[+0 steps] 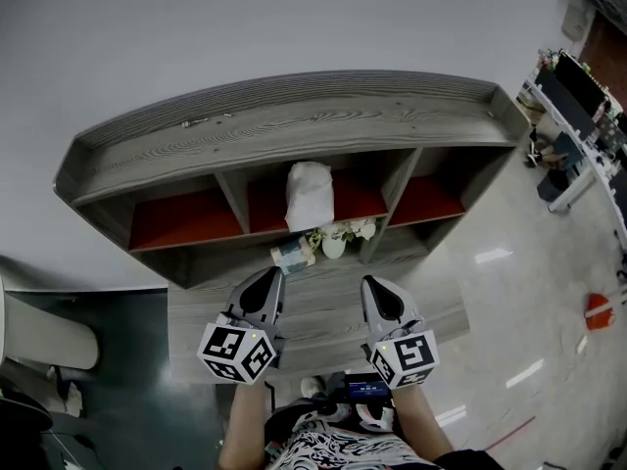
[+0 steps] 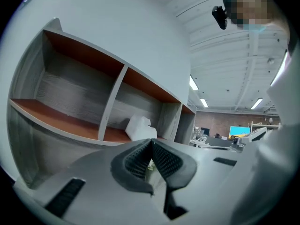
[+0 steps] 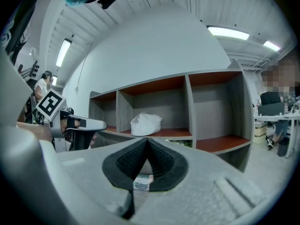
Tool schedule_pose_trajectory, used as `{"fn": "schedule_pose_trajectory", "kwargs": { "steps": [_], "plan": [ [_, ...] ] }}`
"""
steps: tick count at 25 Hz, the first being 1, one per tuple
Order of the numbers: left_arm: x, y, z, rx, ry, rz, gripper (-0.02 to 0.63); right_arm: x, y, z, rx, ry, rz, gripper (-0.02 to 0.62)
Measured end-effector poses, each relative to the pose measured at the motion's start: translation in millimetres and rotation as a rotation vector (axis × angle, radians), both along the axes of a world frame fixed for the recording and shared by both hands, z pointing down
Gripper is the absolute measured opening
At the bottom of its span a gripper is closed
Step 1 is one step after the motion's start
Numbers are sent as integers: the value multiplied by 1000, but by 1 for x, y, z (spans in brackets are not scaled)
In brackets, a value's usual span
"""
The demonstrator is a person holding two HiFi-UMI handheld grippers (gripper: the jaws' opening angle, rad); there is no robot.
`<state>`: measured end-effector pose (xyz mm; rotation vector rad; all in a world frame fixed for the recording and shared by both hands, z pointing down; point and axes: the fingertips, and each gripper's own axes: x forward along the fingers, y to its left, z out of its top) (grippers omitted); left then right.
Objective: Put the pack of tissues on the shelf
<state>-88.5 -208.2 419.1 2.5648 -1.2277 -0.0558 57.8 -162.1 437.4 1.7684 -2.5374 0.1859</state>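
Note:
The pack of tissues (image 1: 310, 194), a white crumpled bag, stands in the middle compartment of the grey shelf (image 1: 294, 125), on its red floor. It also shows in the left gripper view (image 2: 139, 128) and the right gripper view (image 3: 146, 124). My left gripper (image 1: 274, 275) and right gripper (image 1: 370, 283) hover side by side in front of the shelf, below the pack and apart from it. The left gripper's (image 2: 151, 142) jaws are shut with nothing between them. The right gripper (image 3: 147, 140) is shut and empty too.
On the lower board stand a small white vase with flowers (image 1: 334, 239) and a printed box (image 1: 292, 256). The left (image 1: 181, 218) and right (image 1: 426, 201) compartments hold nothing. Desks with equipment (image 1: 578, 106) stand at the far right; an orange object (image 1: 598, 311) lies on the floor.

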Motion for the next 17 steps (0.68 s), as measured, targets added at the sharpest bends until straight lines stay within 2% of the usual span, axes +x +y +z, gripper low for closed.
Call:
{"fn": "schedule_pose_trajectory", "kwargs": {
  "steps": [17],
  "plan": [
    [0,-1,-4,14,-3,6,6,1,1,-4,7,14,-2,2]
  ]
}}
